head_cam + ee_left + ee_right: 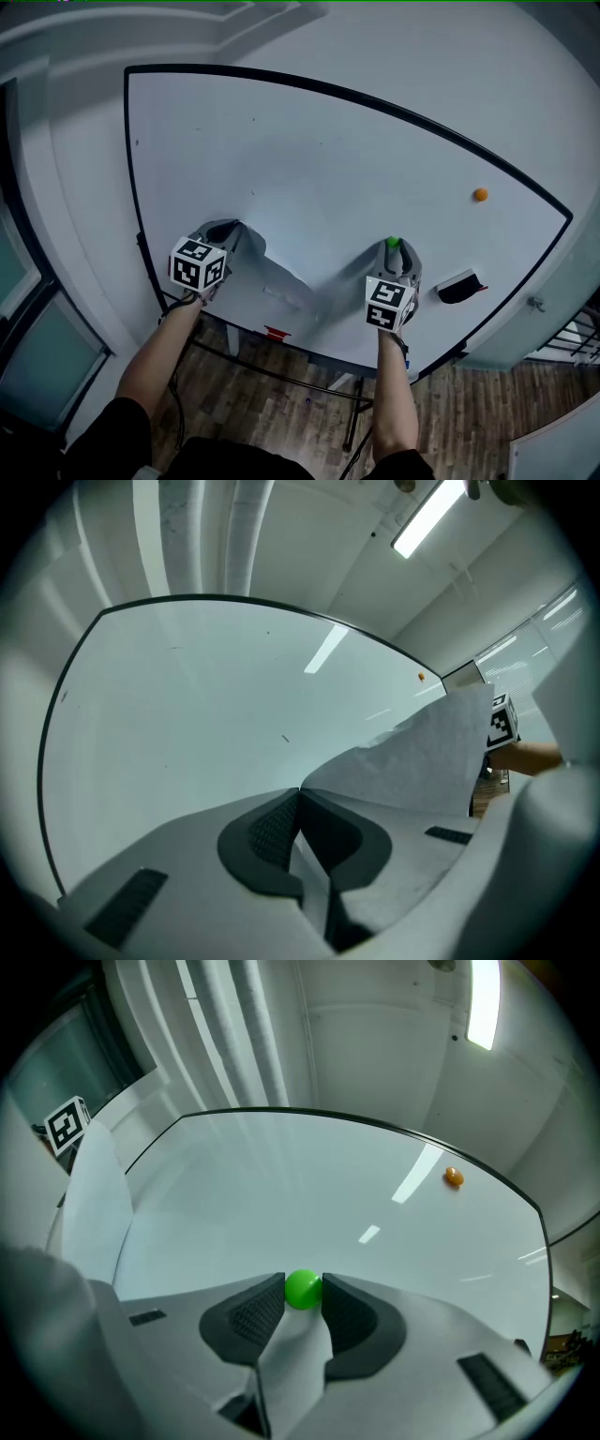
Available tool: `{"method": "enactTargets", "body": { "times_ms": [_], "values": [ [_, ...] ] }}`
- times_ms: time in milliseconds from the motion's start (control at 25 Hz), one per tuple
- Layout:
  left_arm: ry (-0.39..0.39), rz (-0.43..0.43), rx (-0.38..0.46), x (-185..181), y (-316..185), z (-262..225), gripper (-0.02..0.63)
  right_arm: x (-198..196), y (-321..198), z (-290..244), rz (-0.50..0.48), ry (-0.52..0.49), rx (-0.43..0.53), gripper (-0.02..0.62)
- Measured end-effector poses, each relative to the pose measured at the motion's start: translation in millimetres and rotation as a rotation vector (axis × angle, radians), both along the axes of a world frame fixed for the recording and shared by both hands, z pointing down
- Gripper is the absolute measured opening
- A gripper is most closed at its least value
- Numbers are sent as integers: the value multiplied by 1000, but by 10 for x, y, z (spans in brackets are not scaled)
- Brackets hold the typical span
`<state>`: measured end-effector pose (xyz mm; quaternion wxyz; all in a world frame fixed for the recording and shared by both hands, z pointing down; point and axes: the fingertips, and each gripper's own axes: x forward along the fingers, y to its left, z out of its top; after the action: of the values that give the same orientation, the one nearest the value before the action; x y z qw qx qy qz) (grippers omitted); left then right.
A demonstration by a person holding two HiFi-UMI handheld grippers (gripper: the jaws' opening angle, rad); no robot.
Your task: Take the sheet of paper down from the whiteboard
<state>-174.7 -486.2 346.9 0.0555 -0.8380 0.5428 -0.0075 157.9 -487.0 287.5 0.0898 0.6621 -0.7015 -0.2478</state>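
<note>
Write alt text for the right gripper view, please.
The right gripper clamps a green ball magnet at the whiteboard. A sheet of paper curls at the left; an orange magnet sits upper right.

White whiteboard (309, 141) with a thin black frame. White sheet of paper (422, 761). Bright green magnet (302, 1289); orange magnet (480, 195). Black-and-white square-patterned marker cubes (198, 263). Brown wood-grain floor (441, 403).
</note>
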Motion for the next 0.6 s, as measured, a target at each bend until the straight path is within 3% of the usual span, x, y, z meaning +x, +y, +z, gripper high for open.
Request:
{"method": "enactTargets", "body": {
  "times_ms": [600],
  "values": [
    [-26, 199, 134, 935, 297, -300, 21, -3, 2, 12, -5, -26, -1, 130]
  ]
}}
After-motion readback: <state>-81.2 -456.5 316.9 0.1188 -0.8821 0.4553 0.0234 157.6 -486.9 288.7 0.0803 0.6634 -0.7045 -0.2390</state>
